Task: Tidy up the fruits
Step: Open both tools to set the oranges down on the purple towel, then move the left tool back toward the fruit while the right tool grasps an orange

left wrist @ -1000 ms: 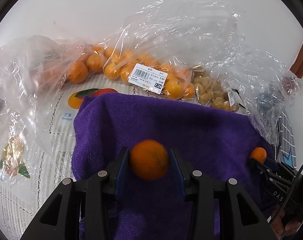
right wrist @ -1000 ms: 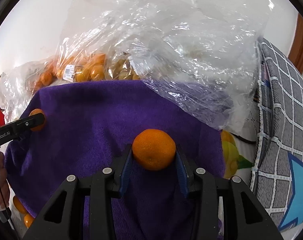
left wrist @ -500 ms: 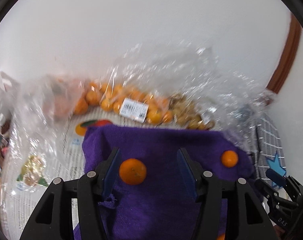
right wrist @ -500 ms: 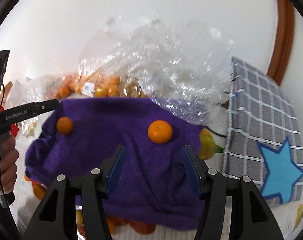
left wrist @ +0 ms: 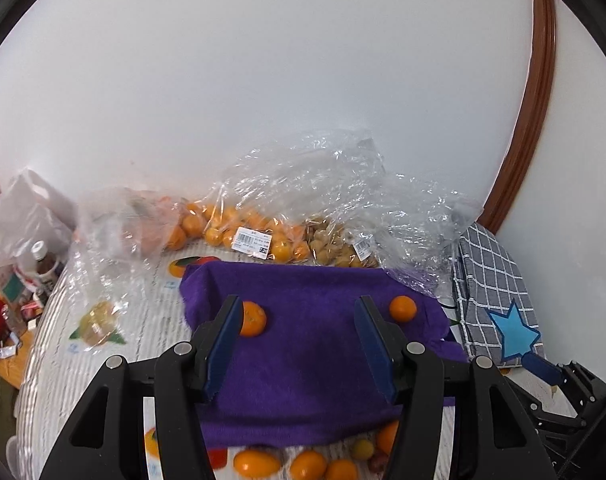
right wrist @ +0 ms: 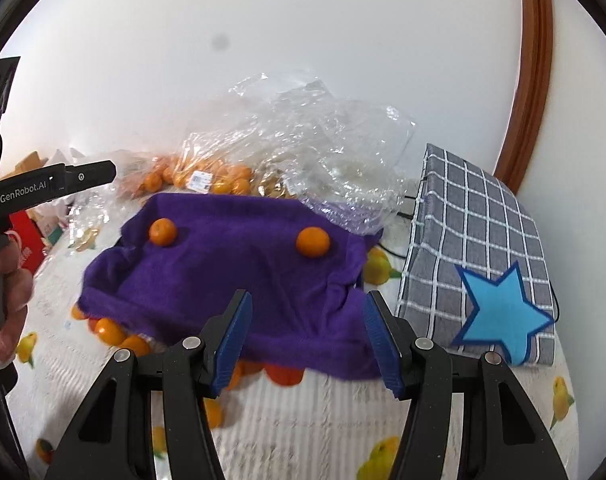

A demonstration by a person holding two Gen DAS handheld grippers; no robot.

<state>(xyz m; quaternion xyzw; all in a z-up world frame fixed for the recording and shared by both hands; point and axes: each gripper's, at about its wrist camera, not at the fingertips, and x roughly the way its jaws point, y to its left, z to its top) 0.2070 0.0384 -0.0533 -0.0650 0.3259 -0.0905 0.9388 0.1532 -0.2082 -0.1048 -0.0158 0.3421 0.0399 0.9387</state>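
Purple towel in the left view carries two oranges, one beside the wide-open, empty left gripper, another farther right. From the right view, both oranges sit well apart beyond the open, empty right gripper.

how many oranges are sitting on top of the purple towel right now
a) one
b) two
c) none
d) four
b) two: one orange lies near the left edge of the purple towel and another orange near its right edge, both free, with the left gripper and right gripper open and empty; the other loose fruit lies at the towel's near edge, not on top.
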